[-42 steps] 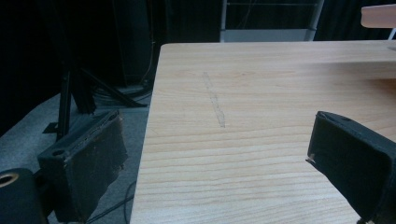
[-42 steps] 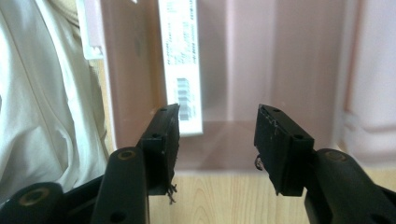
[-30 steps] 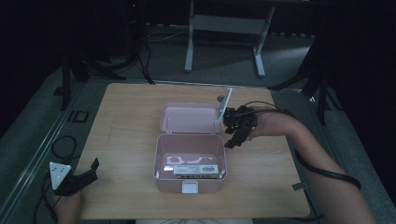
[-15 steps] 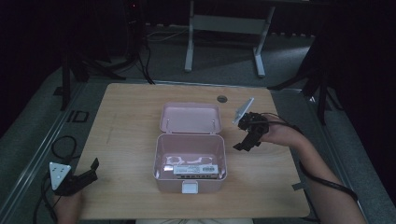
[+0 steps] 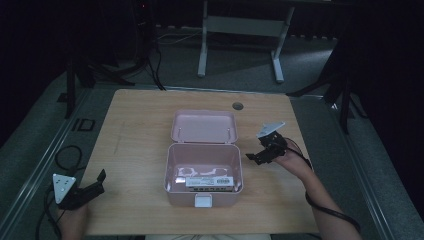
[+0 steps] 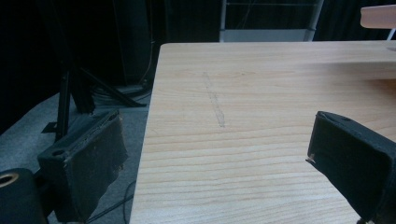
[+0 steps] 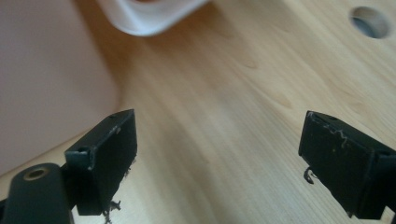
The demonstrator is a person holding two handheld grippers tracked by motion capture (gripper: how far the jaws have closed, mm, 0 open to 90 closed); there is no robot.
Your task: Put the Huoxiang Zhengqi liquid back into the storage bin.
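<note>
A pink box (image 5: 204, 172) stands open in the middle of the table, its lid (image 5: 203, 126) laid back flat behind it. Inside lies a flat white item with a barcode label (image 5: 207, 181). My right gripper (image 5: 257, 156) hovers just right of the box, open, with nothing between its jaws; its own view has the box's pink wall (image 7: 46, 79) at left and bare wood between the jaws. My left gripper (image 5: 95, 182) rests at the table's front left corner, open and empty, over the table edge (image 6: 149, 116).
The wooden table (image 5: 140, 125) has a round cable hole (image 5: 238, 106) behind the box. A white desk frame (image 5: 240, 30) stands on the grey floor beyond. Cables trail on the floor at left (image 5: 62, 155).
My right gripper has drawn back from above the box lid, moving right and toward the person, and now sits lower beside the box. The left gripper has stayed put.
</note>
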